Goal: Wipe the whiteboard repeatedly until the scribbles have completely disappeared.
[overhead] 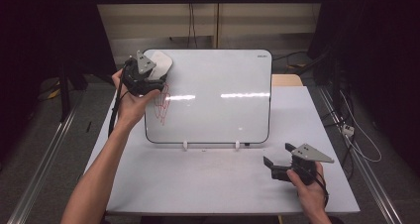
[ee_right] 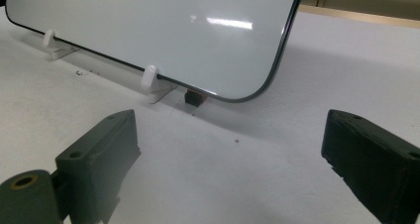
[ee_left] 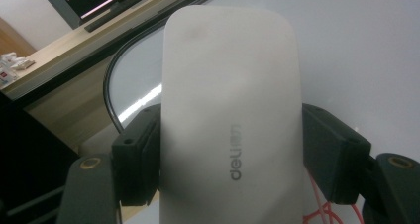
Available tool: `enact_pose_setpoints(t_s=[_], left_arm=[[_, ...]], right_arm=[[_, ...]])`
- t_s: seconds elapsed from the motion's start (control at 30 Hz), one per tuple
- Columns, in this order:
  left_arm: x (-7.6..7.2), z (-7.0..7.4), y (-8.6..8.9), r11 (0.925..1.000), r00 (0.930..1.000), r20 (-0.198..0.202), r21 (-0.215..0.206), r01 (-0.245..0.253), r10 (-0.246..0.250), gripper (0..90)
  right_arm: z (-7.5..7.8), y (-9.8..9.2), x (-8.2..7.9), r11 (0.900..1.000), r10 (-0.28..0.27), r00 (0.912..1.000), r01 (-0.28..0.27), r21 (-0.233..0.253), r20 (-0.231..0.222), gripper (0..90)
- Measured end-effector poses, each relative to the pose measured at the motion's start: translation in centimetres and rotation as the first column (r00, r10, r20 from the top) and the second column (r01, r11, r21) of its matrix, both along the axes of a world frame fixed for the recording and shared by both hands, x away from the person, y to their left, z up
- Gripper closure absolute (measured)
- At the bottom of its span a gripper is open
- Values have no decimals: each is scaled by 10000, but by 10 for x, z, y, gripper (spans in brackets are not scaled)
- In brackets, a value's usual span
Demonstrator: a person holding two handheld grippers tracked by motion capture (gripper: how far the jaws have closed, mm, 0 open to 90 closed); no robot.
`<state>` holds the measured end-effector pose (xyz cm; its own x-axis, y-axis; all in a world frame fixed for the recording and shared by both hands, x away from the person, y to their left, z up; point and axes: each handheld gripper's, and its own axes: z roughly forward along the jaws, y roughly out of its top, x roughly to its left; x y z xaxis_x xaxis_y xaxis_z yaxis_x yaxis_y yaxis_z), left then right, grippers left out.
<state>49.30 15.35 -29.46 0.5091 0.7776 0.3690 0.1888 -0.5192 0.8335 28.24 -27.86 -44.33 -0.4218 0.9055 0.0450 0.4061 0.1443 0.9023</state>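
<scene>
Left tongs (overhead: 148, 78) clench a white eraser (ee_left: 230, 110) by its sides, pressed against the whiteboard (overhead: 218, 95) at its upper left corner, just above a red scribble (overhead: 161, 105); right tongs (overhead: 277, 167) stand released, jaws wide apart, low over the counter (overhead: 198, 179) near the whiteboard's lower right corner.

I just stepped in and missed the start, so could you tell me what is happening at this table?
A person is working at a whiteboard propped on the table. The left gripper is shut on a white Deli board eraser, held at the board's upper left, just above a red scribble. The right gripper rests open near the table's front right, holding nothing.
</scene>
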Motion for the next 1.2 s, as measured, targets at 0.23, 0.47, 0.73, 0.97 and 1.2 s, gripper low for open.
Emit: enact_pose_setpoints(t_s=[0.23, 0.47, 0.73, 0.97, 1.2], left_arm=[[-7, -9, -5, 9998, 9999, 32, 77, 157, -157, 307], [-15, -17, -11, 9993, 9995, 11, 211, 312, -312, 307], [-18, -19, -13, 9987, 9990, 25, 255, 448, -449, 308], [-11, -12, -8, 9991, 9991, -88, -67, 411, -411, 309], [-4, -5, -4, 9991, 9994, -128, -247, 333, -336, 309]], right_arm=[[0, 1, 1, 10000, 53, 10000, -53, 4, 16, 73], [0, 2, 1, 10000, 74, 10000, -74, 1, -15, 73], [0, 2, 2, 10000, 68, 10000, -68, 18, -35, 74], [-1, 0, 2, 10000, 50, 10000, -50, 35, -54, 74], [0, 0, 0, 10000, 33, 10000, -33, 57, -36, 73]])
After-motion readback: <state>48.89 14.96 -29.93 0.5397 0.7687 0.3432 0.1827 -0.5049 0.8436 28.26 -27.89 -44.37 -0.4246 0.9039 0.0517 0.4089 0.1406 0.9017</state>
